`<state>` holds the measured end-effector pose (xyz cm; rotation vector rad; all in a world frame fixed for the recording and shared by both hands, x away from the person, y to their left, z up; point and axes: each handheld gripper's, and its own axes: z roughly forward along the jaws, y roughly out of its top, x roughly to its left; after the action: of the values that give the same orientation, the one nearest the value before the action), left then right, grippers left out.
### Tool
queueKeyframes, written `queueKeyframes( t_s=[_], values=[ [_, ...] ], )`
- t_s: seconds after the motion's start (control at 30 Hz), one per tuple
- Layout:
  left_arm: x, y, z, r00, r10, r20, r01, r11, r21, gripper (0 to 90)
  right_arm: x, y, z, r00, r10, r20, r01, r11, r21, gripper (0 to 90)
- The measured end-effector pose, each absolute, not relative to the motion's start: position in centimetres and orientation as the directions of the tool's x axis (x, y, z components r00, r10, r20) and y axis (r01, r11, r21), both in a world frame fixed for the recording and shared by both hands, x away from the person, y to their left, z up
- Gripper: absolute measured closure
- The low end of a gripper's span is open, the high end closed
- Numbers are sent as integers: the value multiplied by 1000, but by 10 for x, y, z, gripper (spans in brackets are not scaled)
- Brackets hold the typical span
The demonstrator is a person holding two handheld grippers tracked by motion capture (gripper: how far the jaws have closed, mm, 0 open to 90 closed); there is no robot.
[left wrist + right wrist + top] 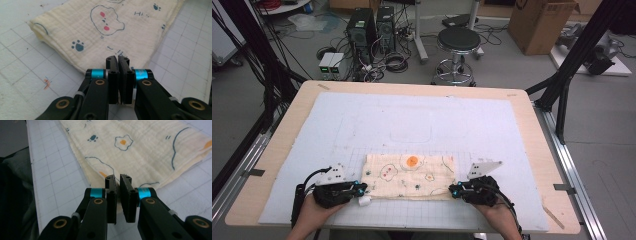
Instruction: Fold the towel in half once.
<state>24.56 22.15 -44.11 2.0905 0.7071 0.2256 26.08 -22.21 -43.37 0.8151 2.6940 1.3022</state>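
A folded cream cloth [412,176] printed with animals, paw marks and a fried egg lies flat on the gridded white mat [412,115] near the table's front edge. My left gripper [362,192] is at the cloth's near left corner. In the left gripper view its jaws [118,58] stand pressed together over the cloth's [100,37] edge. My right gripper [452,190] is at the near right corner. In the right gripper view its jaws [118,176] are nearly together, with cream fabric [140,152] showing between them. A hand holds each gripper from below.
The mat covers most of the wooden table [532,130]. Beyond the table stand a black stool [458,45], computer towers [362,30] with cables, and a cardboard box [539,22]. Black frame posts [572,65] rise at the right.
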Motion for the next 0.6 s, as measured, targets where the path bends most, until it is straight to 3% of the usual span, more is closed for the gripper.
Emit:
queueKeyframes(
  t_s=[0.6],
  values=[
    [244, 228, -436, 806, 582, -109, 398, -395, 828, 889, 254, -223, -426, -882, 429, 195, 412, 502, 761, 841]
  ],
)
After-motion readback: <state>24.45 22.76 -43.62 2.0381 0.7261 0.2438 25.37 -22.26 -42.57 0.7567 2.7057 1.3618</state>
